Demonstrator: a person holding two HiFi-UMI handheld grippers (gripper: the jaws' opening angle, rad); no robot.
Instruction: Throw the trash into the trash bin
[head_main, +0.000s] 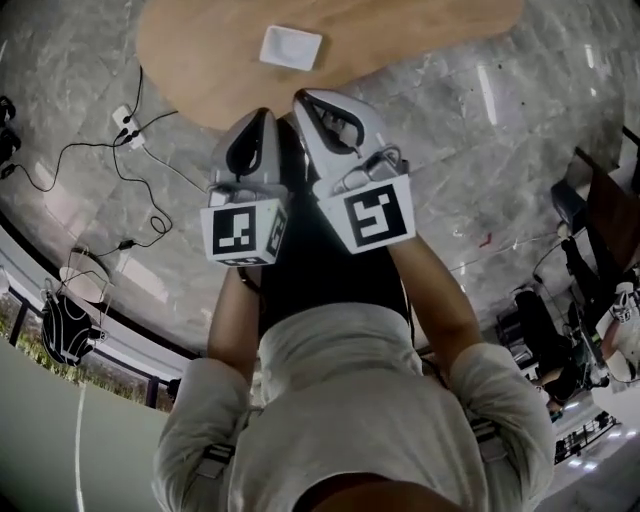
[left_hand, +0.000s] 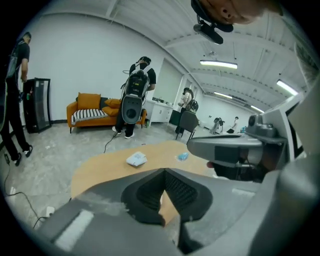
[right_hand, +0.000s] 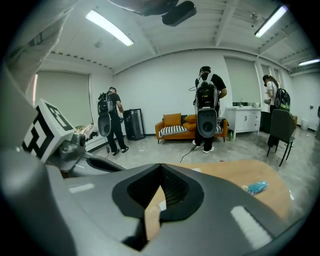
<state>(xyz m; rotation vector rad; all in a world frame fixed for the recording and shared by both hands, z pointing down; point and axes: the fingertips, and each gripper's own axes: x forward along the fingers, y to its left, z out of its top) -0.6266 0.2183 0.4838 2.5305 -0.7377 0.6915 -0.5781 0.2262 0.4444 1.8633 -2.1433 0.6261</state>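
On the wooden table (head_main: 400, 30) lies a white flat piece of trash (head_main: 291, 47), also in the left gripper view as white trash (left_hand: 136, 159). A small blue piece of trash (left_hand: 183, 156) lies further right on the table, and the right gripper view shows the blue trash (right_hand: 257, 187) too. Both grippers hang side by side before the table's near edge. My left gripper (head_main: 264, 113) is shut with nothing in it, its tips (left_hand: 163, 170) meeting. My right gripper (head_main: 303, 97) is likewise shut and empty (right_hand: 160, 167). I see no trash bin.
A power strip with cables (head_main: 125, 125) lies on the stone floor left of the table. Chairs and bags (head_main: 590, 250) stand at the right. Several people stand in the room near an orange sofa (left_hand: 90, 112). A black cabinet (left_hand: 37, 102) stands by the wall.
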